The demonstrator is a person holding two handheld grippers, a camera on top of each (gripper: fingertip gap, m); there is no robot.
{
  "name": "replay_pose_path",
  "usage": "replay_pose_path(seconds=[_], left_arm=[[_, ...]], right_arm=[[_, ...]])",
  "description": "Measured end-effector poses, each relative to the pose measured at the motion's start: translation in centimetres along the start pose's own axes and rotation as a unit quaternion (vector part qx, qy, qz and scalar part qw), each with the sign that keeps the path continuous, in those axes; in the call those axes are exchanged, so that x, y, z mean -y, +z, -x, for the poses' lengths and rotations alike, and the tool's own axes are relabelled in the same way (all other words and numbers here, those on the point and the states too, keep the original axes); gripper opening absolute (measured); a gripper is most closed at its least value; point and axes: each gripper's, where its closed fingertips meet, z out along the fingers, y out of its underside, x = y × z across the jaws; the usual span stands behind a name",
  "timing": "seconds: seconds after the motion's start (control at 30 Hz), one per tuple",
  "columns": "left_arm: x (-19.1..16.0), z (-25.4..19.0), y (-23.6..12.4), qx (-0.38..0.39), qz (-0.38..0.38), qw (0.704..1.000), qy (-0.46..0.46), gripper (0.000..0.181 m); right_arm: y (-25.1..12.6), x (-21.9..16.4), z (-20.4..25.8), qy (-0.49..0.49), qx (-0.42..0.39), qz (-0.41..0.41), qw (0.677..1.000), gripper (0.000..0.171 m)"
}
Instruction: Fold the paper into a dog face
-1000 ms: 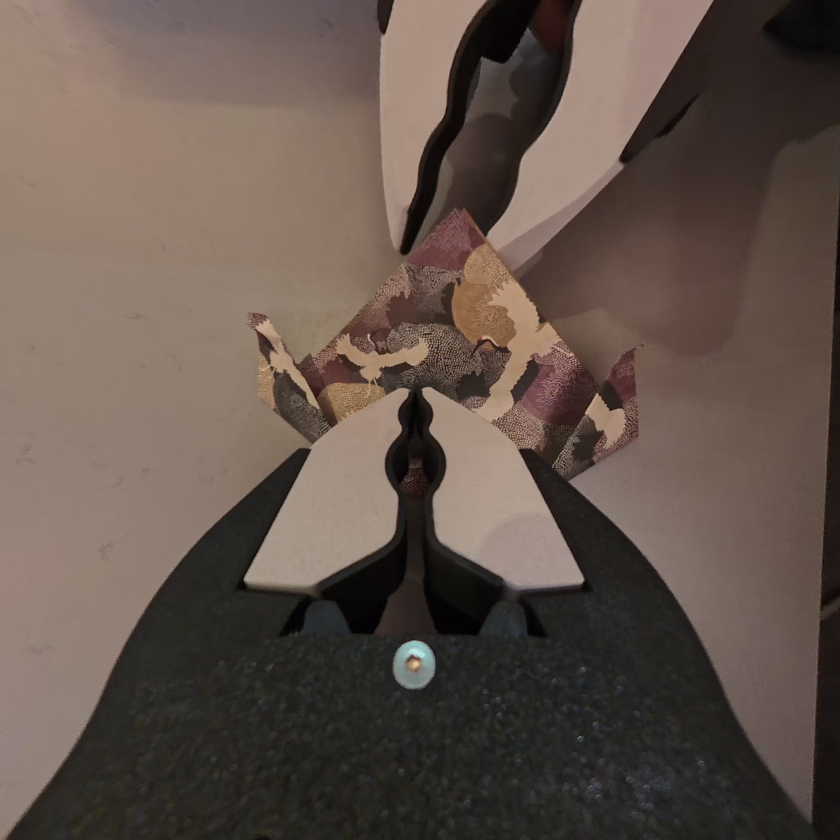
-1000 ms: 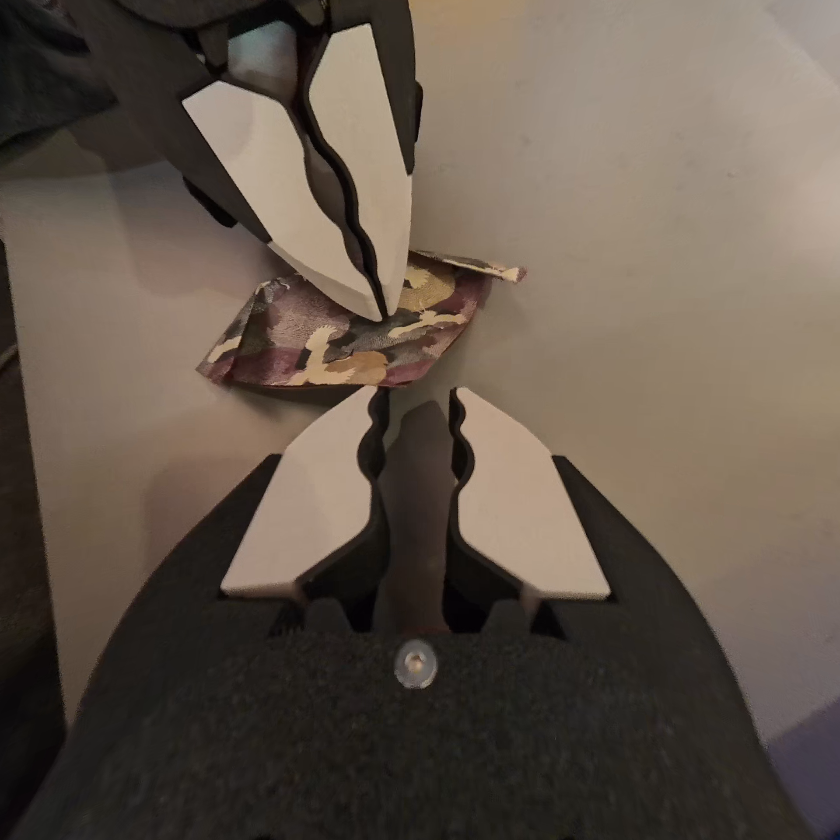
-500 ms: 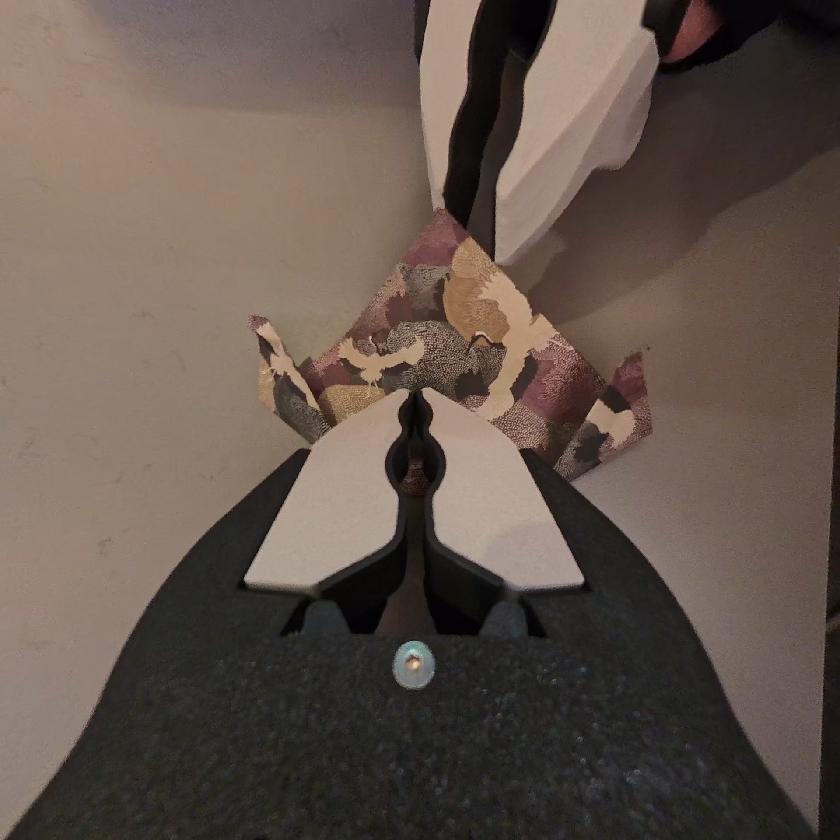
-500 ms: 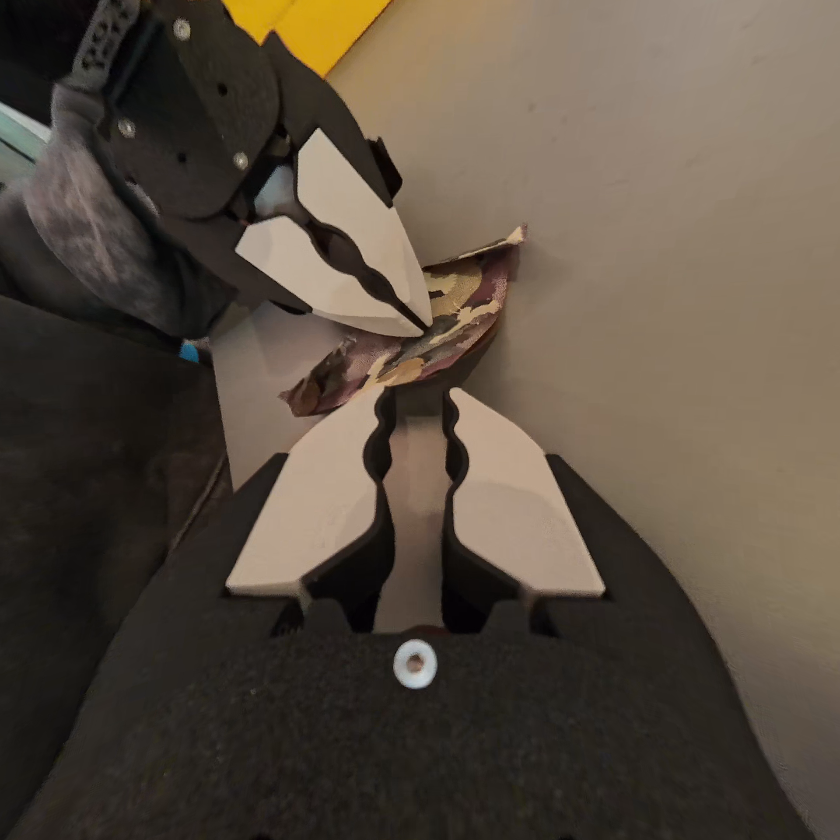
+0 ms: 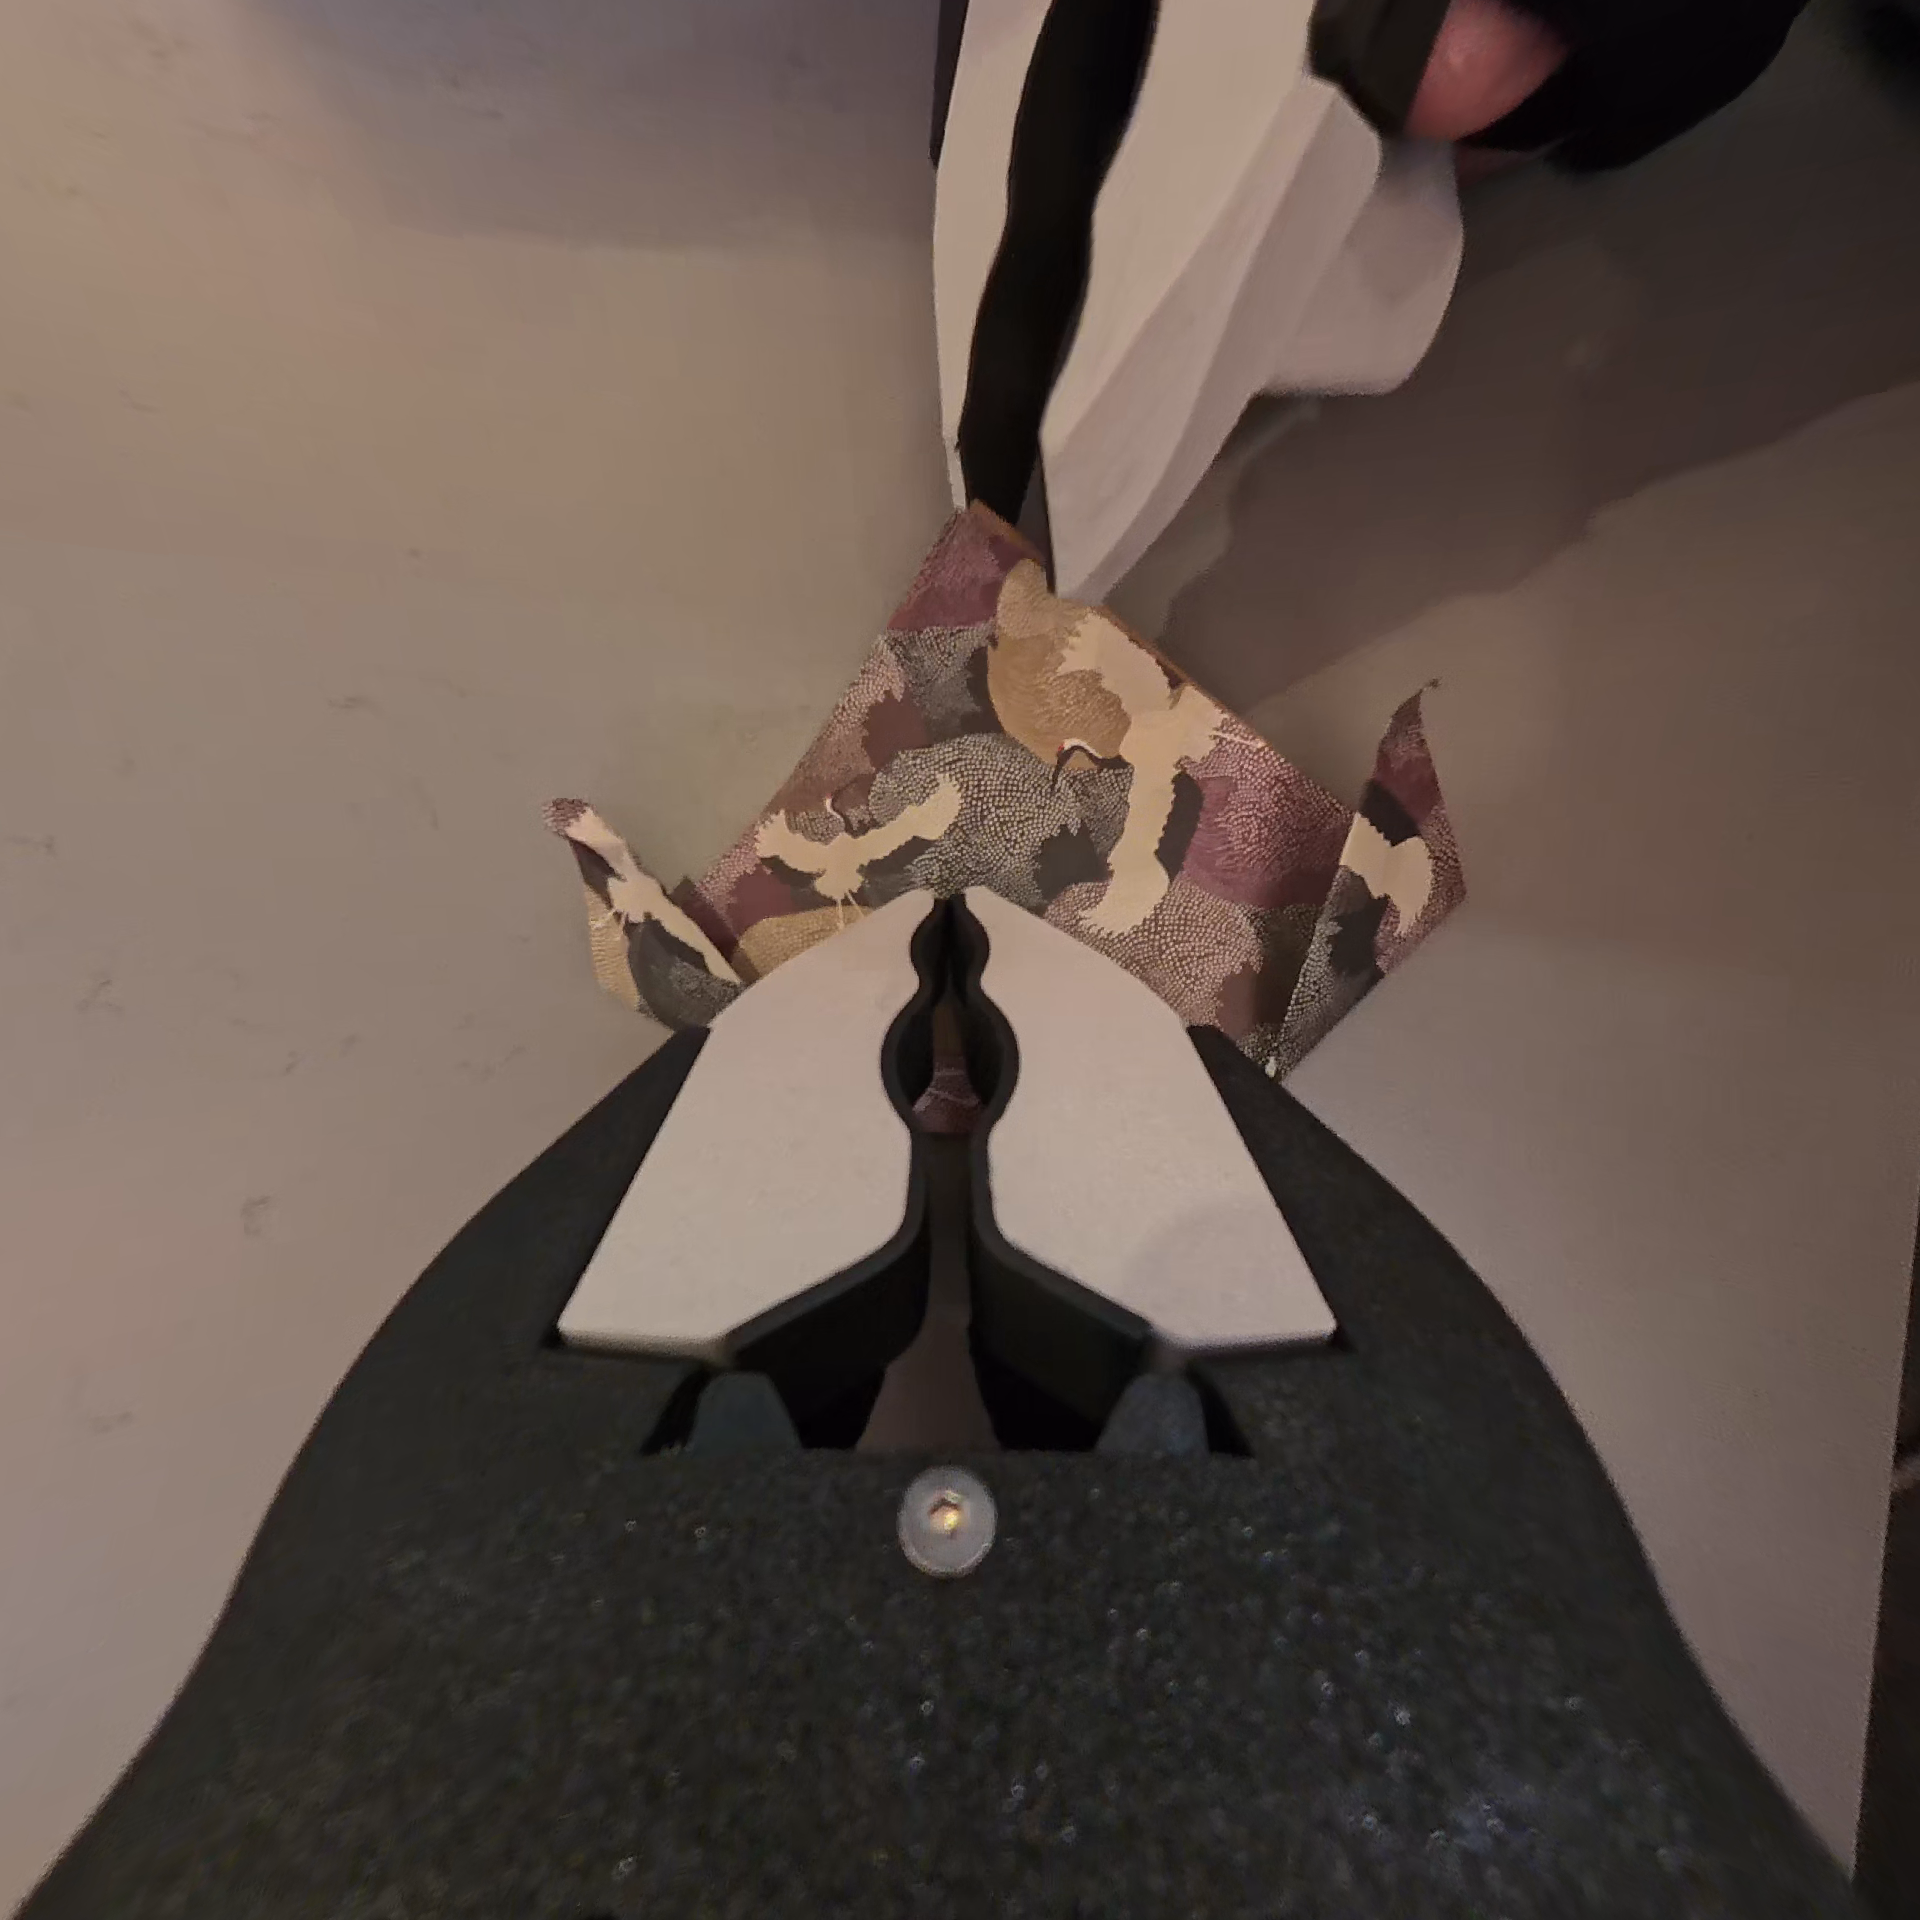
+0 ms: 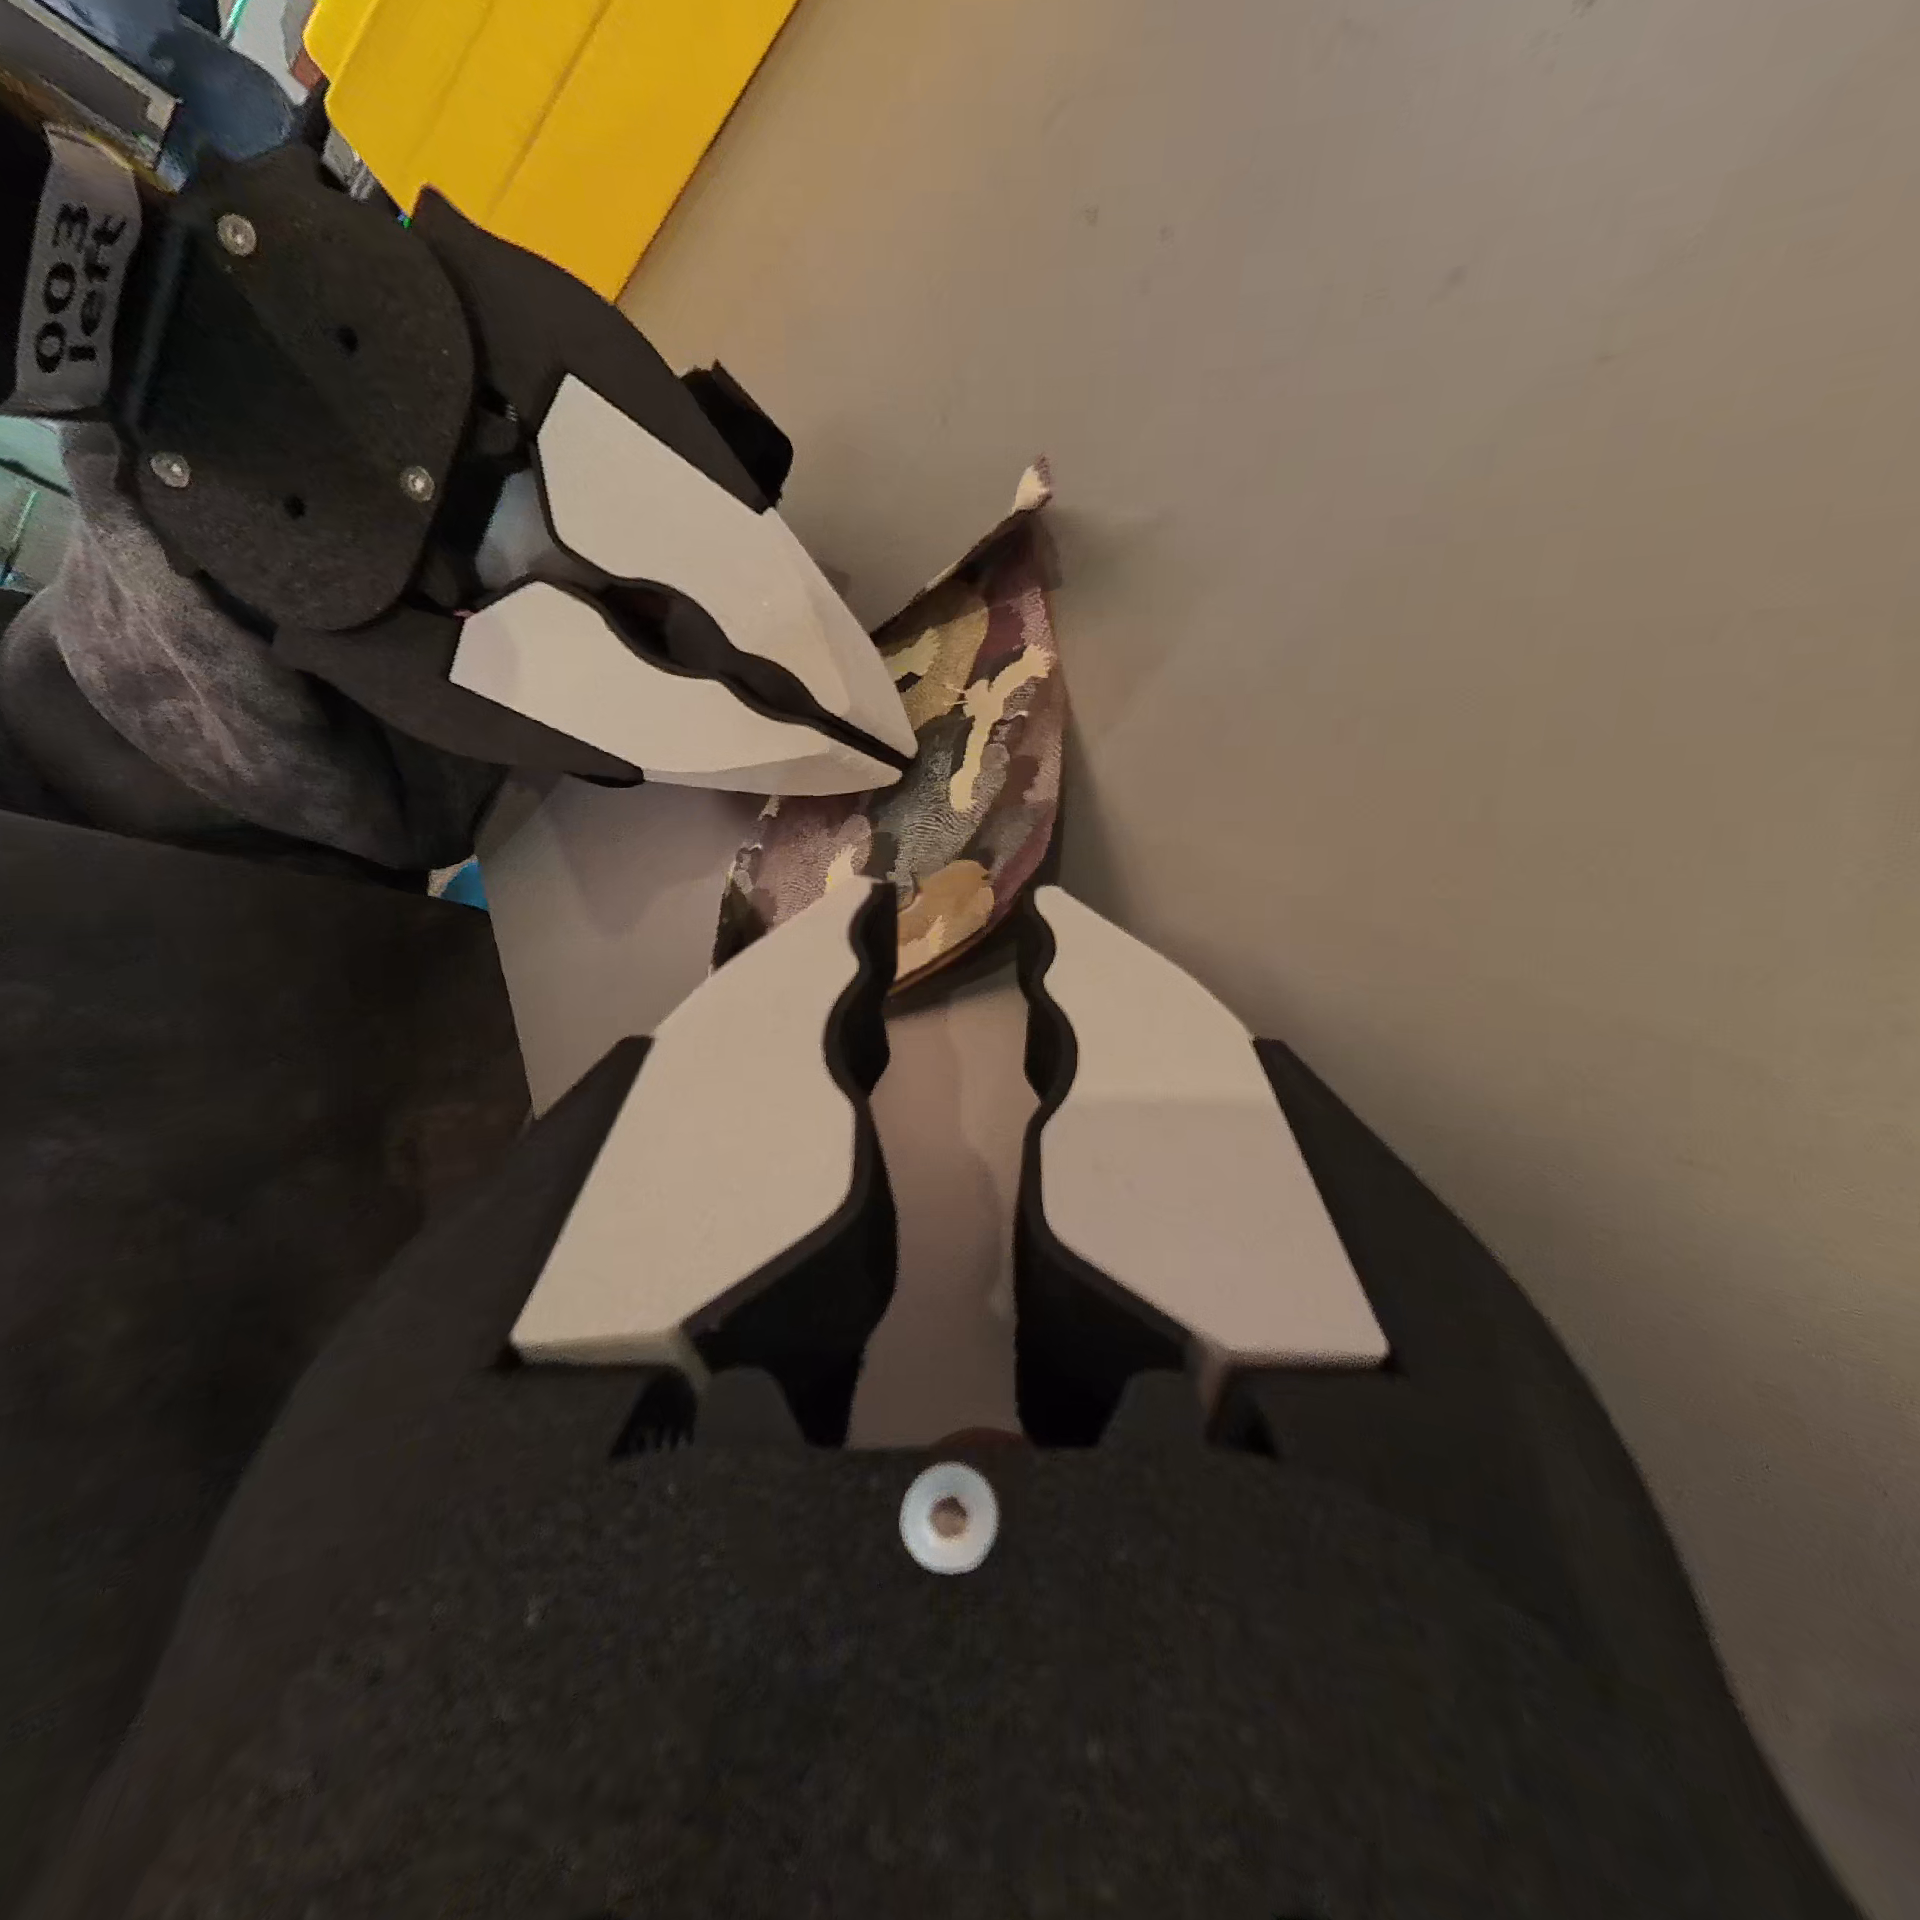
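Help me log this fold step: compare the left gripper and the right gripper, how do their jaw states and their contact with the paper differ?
The left gripper is shut, tips pressed on the patterned paper near its middle; the right gripper is open, with table visible between its fingers. The left one meets the paper's face, the right one only reaches its pointed corner, gripping nothing. Both have pale fingers on black bodies.

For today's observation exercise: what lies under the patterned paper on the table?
The folded paper rests on a plain pale table, bare all around it. The left gripper, shut, presses its near edge. Anything directly beneath the paper is covered and cannot be seen.
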Motion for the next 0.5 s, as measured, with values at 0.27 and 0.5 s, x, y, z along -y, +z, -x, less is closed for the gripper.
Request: replay_pose_path(seconds=[0.27, 0.5], left_arm=[[0.0, 0.0, 0.0, 0.003, 0.0, 1.0, 0.002, 0.0], [0.0, -0.1, 0.0, -0.001, -0.001, 1.0, 0.0, 0.0]], right_arm=[[0.0, 0.4, -0.9, 0.007, -0.027, -0.001, 1.0, 0.013], [0.1, -0.4, -1.4, 0.002, -0.053, 0.028, 0.998, 0.0]])
